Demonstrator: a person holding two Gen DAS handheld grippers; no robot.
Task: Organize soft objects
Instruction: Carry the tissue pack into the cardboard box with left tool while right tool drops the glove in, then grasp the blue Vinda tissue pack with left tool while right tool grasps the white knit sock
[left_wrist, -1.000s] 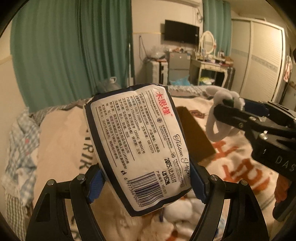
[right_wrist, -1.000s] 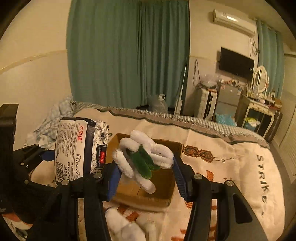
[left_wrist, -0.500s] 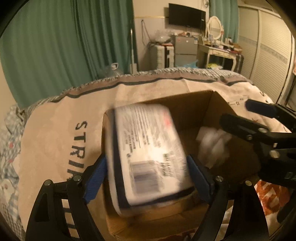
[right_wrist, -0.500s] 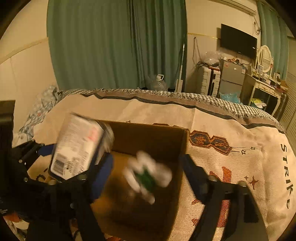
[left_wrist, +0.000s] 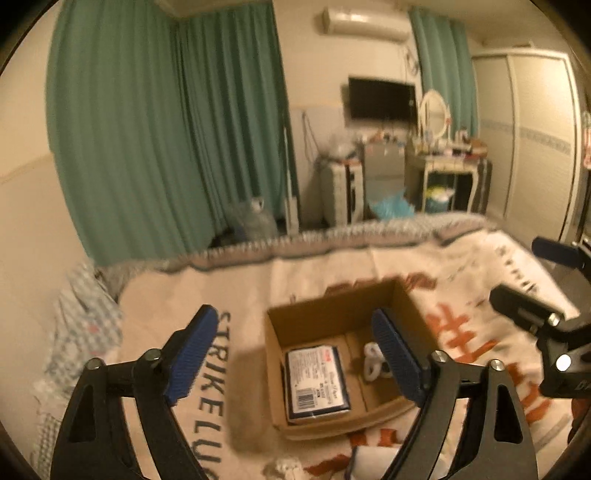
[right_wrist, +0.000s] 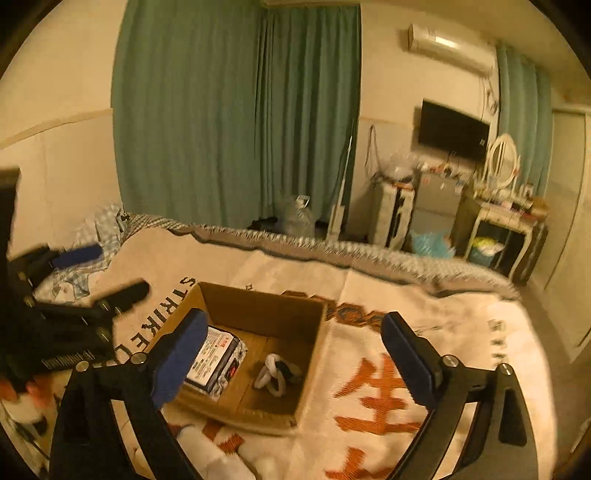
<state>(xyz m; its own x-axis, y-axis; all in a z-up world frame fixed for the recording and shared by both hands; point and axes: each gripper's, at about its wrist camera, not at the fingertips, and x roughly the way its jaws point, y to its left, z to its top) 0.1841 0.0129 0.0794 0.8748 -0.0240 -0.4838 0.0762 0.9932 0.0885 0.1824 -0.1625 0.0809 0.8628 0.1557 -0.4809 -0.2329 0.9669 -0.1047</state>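
Moved: both loads have left my hands — the tissue pack (left_wrist: 317, 382) that my left hand-held gripper (left_wrist: 295, 358) was pinching a second ago now lies in the cardboard box (left_wrist: 332, 317), and so does the white-and-green fuzzy toy (right_wrist: 277, 373) that my right hand-held gripper (right_wrist: 291, 354) carried.
Left hand-held gripper: spread wide, nothing between its blue pads, raised above the box.
Right hand-held gripper: also spread and empty, above the box on its right side.
Meaning for the task: I judge these two soft things stowed; both hands are free for the next pick.
Box contents: tissue pack flat on the box floor against its left wall, label up; fuzzy toy on the floor to the right of the pack, apart from it.
Box itself: open-topped, upright on the bed blanket (right_wrist: 424, 332).
Left to do: something white and soft (right_wrist: 221, 454) lies on the blanket just in front of the box — too blurred to name.
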